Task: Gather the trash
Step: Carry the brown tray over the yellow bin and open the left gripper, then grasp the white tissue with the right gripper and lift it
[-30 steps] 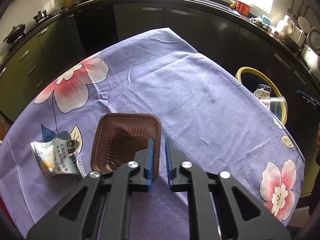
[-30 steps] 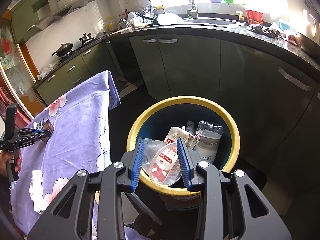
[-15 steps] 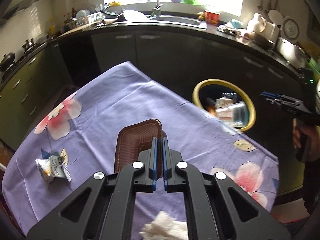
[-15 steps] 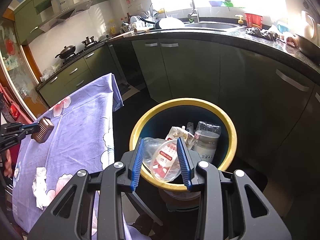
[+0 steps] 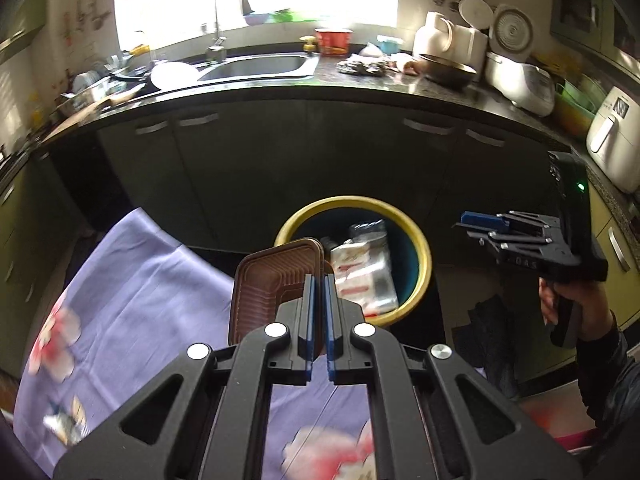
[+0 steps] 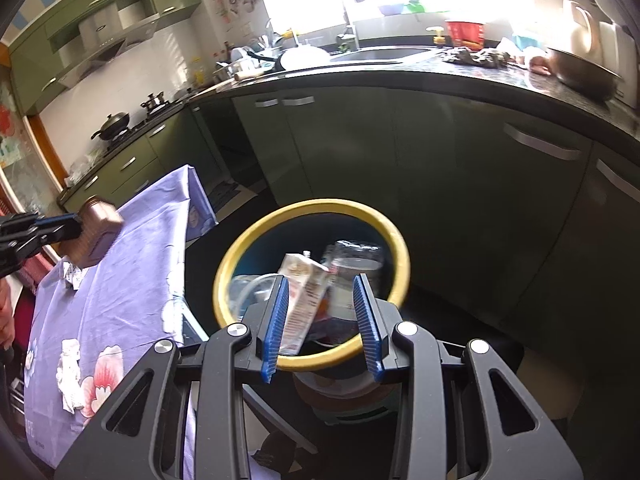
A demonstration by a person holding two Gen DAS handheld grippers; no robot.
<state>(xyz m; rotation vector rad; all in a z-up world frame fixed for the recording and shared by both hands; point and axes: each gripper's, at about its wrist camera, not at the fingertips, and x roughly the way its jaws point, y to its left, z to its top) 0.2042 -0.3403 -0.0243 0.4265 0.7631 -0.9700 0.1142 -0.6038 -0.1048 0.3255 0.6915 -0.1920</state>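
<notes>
Lifted brown tray [image 5: 266, 280] (clamped), nearer bin [image 5: 424, 256] — contents blurred

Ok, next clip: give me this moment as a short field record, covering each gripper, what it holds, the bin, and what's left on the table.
left gripper: shut on brown tray, lifted above the tablecloth
right gripper: open, holds nothing, over the bin
bin: yellow rim, holds a carton and a clear bottle
left on table: crumpled tissue, snack wrapper
</notes>
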